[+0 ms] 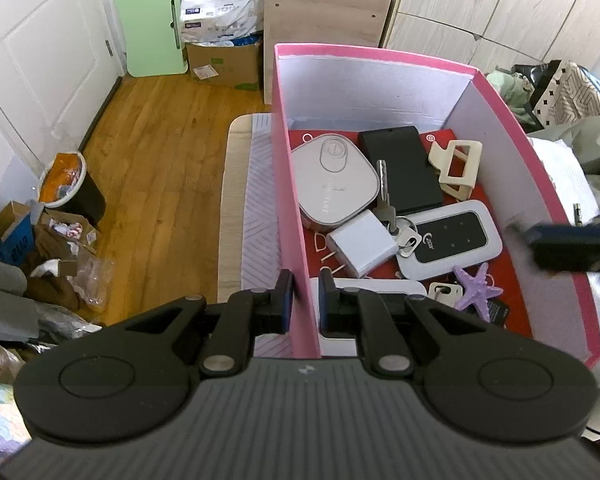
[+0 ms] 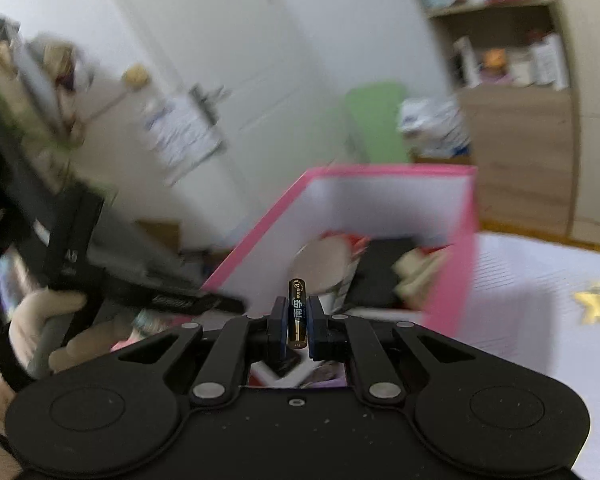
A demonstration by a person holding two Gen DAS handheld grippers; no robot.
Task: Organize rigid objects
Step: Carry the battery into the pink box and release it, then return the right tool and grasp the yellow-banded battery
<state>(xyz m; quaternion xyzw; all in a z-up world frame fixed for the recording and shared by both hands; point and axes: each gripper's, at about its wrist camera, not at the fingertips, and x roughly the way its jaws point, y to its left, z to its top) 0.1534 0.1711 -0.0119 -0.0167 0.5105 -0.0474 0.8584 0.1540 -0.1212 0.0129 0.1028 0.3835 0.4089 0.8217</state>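
A pink box with white inner walls stands on the bed. Inside lie a grey square device, a black case, a white charger, keys, a white pocket router, a beige stand and a purple starfish. My left gripper is shut on the box's left wall. My right gripper is shut on a black and gold battery, upright, in front of the box. It shows blurred in the left wrist view at the box's right rim.
A white patterned bed cover lies under the box. A wooden floor lies to the left, with a bin, cardboard boxes and clutter. A wooden cabinet and wardrobe stand behind. Bags and bedding lie at the right.
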